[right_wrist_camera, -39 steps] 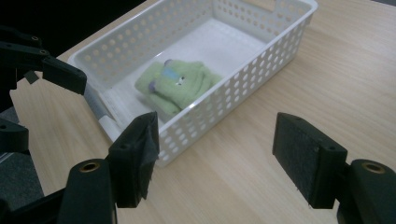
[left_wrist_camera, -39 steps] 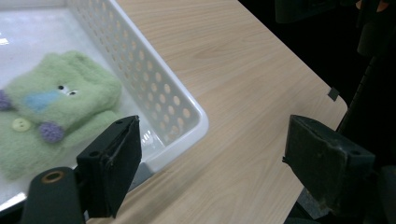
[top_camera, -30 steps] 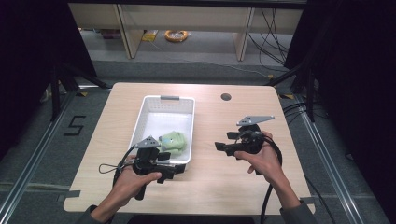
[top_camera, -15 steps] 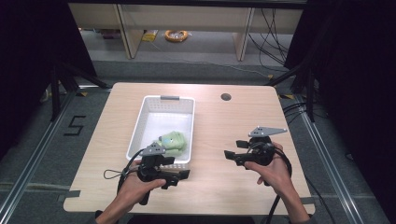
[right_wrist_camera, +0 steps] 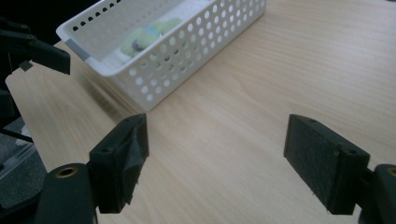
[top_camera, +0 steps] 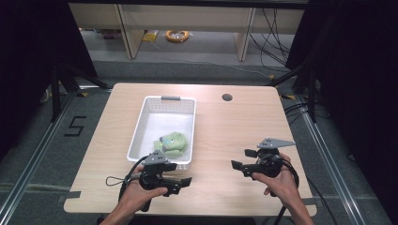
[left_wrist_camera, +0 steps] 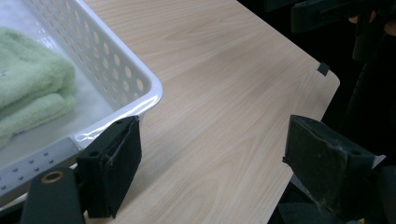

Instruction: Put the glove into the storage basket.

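A green plush toy (top_camera: 172, 142) lies inside a white perforated basket (top_camera: 141, 123), at the basket's near end, toward its right wall; the basket stands left of the middle of the wooden table (top_camera: 234, 126), its long side running from the near edge toward the far edge. In the left gripper view the toy shows as soft, pale green folds against the basket's floor. The left gripper (top_camera: 182, 180) is held in the left hand (top_camera: 136, 197) just in front of the basket's near rim, close to the table's near edge, its jaws spread wide with nothing between them. The right gripper (top_camera: 243, 159) is held in the right hand (top_camera: 278, 180) near the table's near right corner, well apart from the basket, its jaws likewise spread and empty. A small round hole (top_camera: 227, 97) sits in the tabletop by the far edge.
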